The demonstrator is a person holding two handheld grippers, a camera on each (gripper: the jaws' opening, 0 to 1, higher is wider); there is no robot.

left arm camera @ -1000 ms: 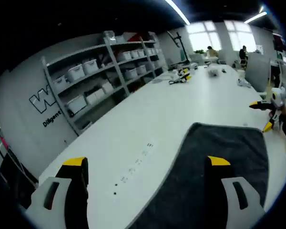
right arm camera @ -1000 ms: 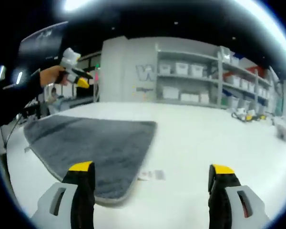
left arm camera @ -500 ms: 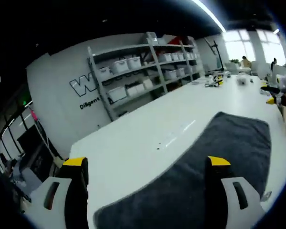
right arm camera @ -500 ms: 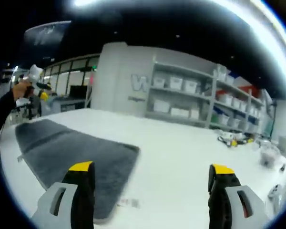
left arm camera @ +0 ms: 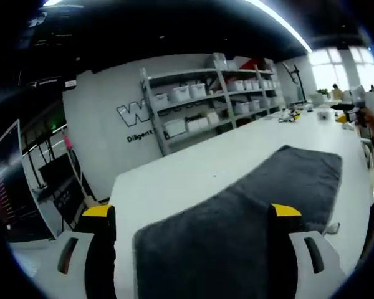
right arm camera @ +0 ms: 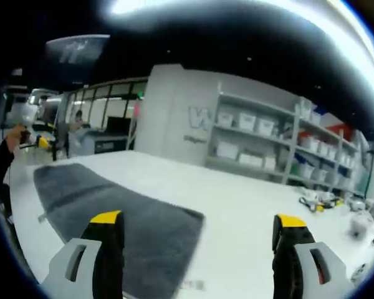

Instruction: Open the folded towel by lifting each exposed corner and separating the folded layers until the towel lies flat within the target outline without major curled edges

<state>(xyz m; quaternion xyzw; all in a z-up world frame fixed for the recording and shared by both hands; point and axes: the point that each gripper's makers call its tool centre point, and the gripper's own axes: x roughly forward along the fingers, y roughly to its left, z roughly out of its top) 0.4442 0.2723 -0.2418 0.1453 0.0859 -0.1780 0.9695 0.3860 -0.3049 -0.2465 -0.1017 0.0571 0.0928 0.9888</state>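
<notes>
A dark grey towel (left arm camera: 249,212) lies spread on the white table (left arm camera: 174,187), running from under my left gripper (left arm camera: 190,215) toward the far right. My left gripper is open above its near end, with nothing between the jaws. In the right gripper view the same towel (right arm camera: 112,212) stretches from the left to below my right gripper (right arm camera: 199,221), which is open and holds nothing. The right gripper (left arm camera: 349,111) shows at the far right of the left gripper view in a hand. The left gripper (right arm camera: 40,142) shows at the far left of the right gripper view.
Grey shelving (left arm camera: 218,103) with white bins stands along the wall behind the table. Small tools and objects (right arm camera: 321,199) lie at the far end of the table. Printed marks (right arm camera: 190,286) sit on the table by the towel's edge.
Both views have swung, so more of the towel sits under each gripper now. The towel lies as before. Both grippers stay open and away from the cloth.
</notes>
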